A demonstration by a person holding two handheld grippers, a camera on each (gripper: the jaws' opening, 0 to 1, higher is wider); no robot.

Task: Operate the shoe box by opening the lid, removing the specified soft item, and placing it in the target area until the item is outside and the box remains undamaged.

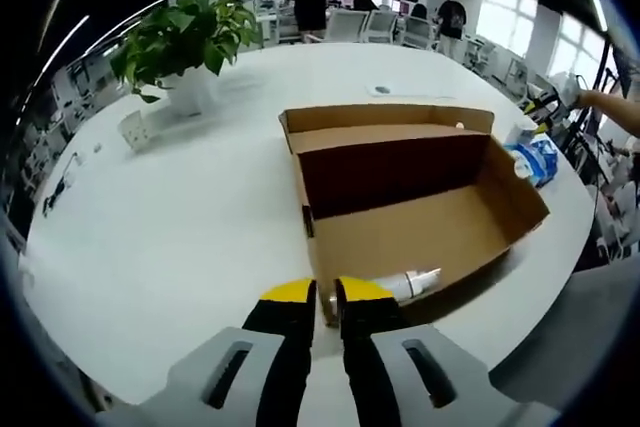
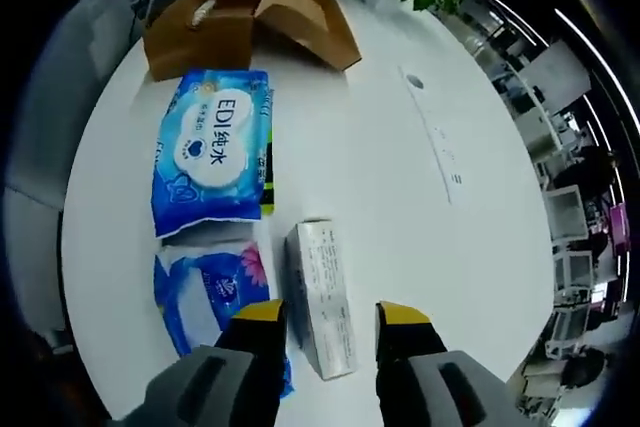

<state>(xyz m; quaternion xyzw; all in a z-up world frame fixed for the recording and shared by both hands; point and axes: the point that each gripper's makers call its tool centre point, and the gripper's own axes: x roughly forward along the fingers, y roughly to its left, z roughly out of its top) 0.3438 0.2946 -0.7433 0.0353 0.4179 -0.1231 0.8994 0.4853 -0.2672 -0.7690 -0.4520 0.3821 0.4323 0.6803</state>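
The brown cardboard shoe box point(image 1: 400, 227) lies open on the white table, its lid folded up at the far side. A white tube point(image 1: 410, 282) lies inside near the front wall. My left gripper point(image 1: 327, 299) is closed on the box's near rim, with cardboard showing in the narrow gap. In the right gripper view the box point(image 2: 240, 17) is far off at the top. My right gripper point(image 2: 332, 314) is open, astride a small white carton point(image 2: 325, 312). Beside it lie a blue wet-wipes pack point(image 2: 210, 147) and a blue tissue pack point(image 2: 205, 292).
A potted plant point(image 1: 185, 37) and a white adapter point(image 1: 133, 130) stand on the round white table point(image 1: 180, 237) at the far left. The blue packs point(image 1: 535, 157) lie right of the box near the table edge. A person's hand point(image 1: 600, 102) shows beyond them. Office chairs and people stand far behind.
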